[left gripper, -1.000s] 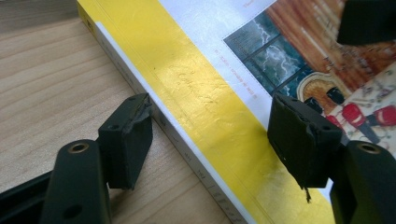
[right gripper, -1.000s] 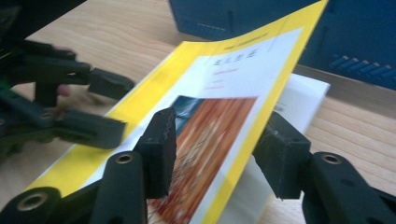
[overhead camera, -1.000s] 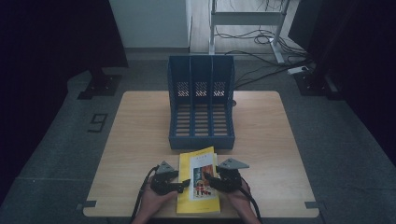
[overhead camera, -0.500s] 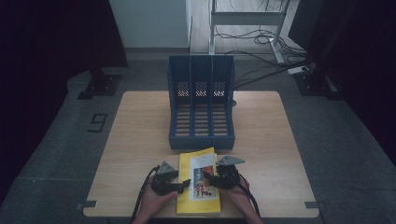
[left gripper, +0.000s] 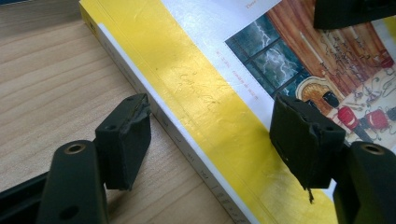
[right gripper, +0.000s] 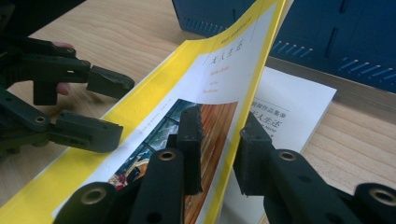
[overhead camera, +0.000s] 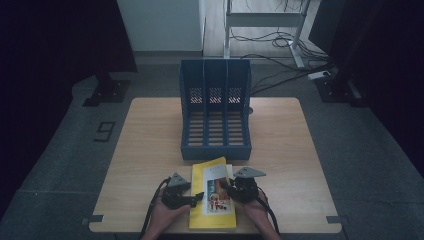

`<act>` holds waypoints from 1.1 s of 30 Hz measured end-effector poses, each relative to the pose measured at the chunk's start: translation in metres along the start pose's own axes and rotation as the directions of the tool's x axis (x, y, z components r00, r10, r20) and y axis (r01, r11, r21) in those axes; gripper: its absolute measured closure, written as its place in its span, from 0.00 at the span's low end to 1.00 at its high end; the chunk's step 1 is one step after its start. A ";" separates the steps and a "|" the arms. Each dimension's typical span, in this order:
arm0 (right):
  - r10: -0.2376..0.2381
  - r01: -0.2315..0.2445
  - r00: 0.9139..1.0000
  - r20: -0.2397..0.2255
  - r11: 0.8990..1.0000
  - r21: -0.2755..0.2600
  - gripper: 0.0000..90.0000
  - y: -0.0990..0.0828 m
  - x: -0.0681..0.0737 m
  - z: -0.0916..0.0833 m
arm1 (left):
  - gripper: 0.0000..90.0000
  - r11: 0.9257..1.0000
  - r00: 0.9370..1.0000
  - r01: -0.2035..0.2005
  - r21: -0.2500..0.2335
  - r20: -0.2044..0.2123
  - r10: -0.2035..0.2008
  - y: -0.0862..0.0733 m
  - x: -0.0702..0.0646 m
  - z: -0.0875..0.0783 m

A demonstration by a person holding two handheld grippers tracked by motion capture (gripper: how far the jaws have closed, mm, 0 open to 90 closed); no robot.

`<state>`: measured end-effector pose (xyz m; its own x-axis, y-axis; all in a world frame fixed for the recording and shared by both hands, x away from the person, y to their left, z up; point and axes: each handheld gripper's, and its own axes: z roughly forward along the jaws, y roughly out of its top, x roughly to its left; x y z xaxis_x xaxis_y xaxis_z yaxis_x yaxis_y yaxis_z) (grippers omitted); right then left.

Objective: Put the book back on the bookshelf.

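Lifted since before, the yellow cover [right gripper: 187,84] rises over the wooden table [overhead camera: 150,150].

— What are we seeing on the left gripper [overhead camera: 198,196]?

— Matte black jaws with brass-ringed rivet holes are showing, and its square pads [left gripper: 125,140] are looking chipped and frayed.

— And the right gripper [overhead camera: 226,186]?

— We are noticing ribbed black pads [right gripper: 190,140], a grey three-cornered plate on top, and black cables trailing back past bare, sleeveless forearms.

Dim overhead view, sharp close-ups
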<state>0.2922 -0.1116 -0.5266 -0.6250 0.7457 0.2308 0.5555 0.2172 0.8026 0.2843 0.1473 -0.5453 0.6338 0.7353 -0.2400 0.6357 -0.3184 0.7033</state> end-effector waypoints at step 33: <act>0.038 -0.044 0.998 -0.059 0.995 -0.093 0.97 0.002 0.005 -0.006 | 0.30 0.996 0.996 0.086 -0.017 0.038 -0.085 0.001 0.016 -0.005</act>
<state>0.2870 -0.1110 -0.5204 -0.6348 0.7147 0.2935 0.5288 0.1250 0.8395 0.2924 0.1617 -0.5453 0.5935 0.7366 -0.3242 0.6803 -0.2438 0.6912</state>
